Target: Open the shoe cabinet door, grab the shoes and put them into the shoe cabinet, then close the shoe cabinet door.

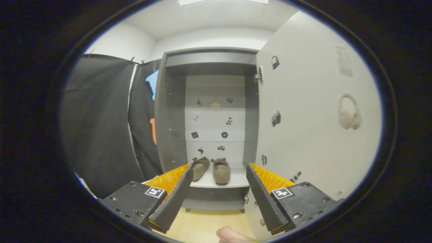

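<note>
Brown shoes point(212, 168) in cabinet point(173, 111) — tongs point(219, 170) apart

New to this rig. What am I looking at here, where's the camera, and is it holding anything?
This is a hand-held two-finger gripper, not a robot arm; a person carries it. The fisheye camera rides on the gripper and looks forward along its fingers, which frame the bottom of the view. The fingers are spread apart and hold nothing. Beyond them stands a shoe cabinet with its door swung open to the right. A pair of shoes sits side by side on the cabinet's bottom shelf. Small stickers dot the back panel and the door. Black cloth hangs left of the cabinet. Part of a hand shows just below the fingers.
</note>
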Available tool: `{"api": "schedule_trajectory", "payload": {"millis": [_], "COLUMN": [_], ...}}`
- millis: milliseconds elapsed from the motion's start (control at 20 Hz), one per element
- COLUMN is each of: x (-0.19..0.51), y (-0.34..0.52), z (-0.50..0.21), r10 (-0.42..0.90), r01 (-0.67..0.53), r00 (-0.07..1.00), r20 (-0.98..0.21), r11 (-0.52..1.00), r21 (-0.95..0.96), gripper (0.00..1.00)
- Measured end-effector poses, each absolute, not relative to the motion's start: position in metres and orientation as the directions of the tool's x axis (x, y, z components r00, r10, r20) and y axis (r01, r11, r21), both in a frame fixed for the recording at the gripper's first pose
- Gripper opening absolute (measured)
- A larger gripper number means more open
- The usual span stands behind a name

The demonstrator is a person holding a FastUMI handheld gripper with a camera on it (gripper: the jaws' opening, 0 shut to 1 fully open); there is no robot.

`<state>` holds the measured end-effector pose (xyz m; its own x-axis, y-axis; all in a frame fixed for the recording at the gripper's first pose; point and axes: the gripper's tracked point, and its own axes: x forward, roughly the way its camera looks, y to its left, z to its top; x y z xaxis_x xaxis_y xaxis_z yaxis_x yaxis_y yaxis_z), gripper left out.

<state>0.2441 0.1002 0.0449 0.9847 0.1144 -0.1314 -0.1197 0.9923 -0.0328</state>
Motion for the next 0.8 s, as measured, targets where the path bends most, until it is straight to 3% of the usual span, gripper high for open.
{"api": "schedule_trajectory", "payload": {"millis": [150,500,800], "x": [0.192,0.092,0.057], "y": [0.077,-0.020,-0.109], "z": [0.062,0.097,0.111], "r10": [0.117,0.046,-0.054], "r01": [-0.122,-0.048,0.056], "r00": [0.983,0.998,0.998], "r20": [-0.141,-0.034,0.014], "r11": [0.992,0.997,0.992], "r21": [-0.029,-0.057,-0.109], "gripper": [1.00,1.00,1.00]}}
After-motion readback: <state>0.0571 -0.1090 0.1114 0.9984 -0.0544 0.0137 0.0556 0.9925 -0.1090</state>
